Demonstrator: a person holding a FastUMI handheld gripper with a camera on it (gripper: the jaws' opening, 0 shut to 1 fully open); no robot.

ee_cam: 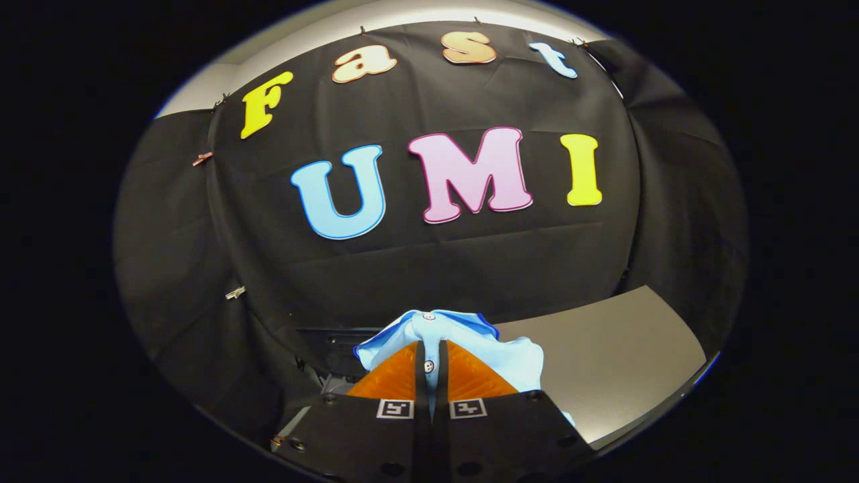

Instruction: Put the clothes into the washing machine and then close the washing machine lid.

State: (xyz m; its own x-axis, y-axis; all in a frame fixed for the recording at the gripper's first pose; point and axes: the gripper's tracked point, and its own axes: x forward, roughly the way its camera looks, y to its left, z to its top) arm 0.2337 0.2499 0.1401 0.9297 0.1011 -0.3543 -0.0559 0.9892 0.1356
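Your claw (429, 362) is clamped on the light-blue cotton garment with white buttons (470, 335): both fingers (389, 379) are pressed nearly together, with a fold of cloth and one white button pinched in the slit between them. Cloth bunches up past the fingertips at 12 o'clock and spills off toward 3 o'clock, draping over the right finger. You've got a flat grey tabletop (624, 349) just beyond the garment at 2 to 3 o'clock. Some dark hardware (329, 349) sits at 10 o'clock, just beside the left finger, half hidden by the cloth; can't tell what it is. Black cloth booth wall (470, 268) runs behind everything at 12.
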